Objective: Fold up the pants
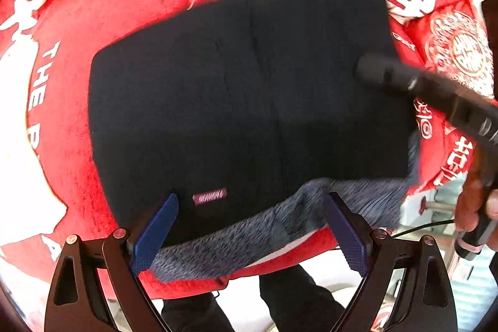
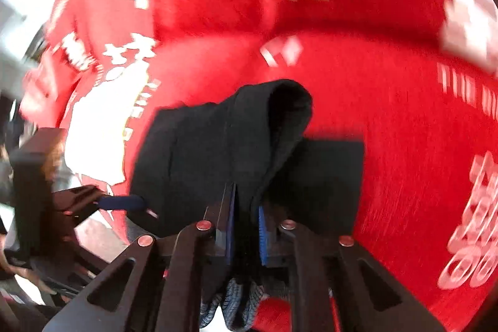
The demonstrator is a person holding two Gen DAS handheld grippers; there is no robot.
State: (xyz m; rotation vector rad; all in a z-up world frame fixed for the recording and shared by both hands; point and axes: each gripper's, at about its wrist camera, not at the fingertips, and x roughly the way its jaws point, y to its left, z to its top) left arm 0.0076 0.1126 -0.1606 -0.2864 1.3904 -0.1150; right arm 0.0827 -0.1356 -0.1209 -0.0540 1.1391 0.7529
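Left jaws gape over the folded pants (image 1: 249, 89); only the right wrist view shows right jaws pinching them.

Both grippers are the same build: left gripper (image 1: 250, 227) and right gripper (image 2: 246, 226) have glossy black linkage arms with triangular cutouts at 5 and 7 o'clock, round silver-pink rivets at the pivots, and textured blue pads (image 1: 154, 234). The person wears dark trousers (image 1: 295, 297), down at 6 o'clock.
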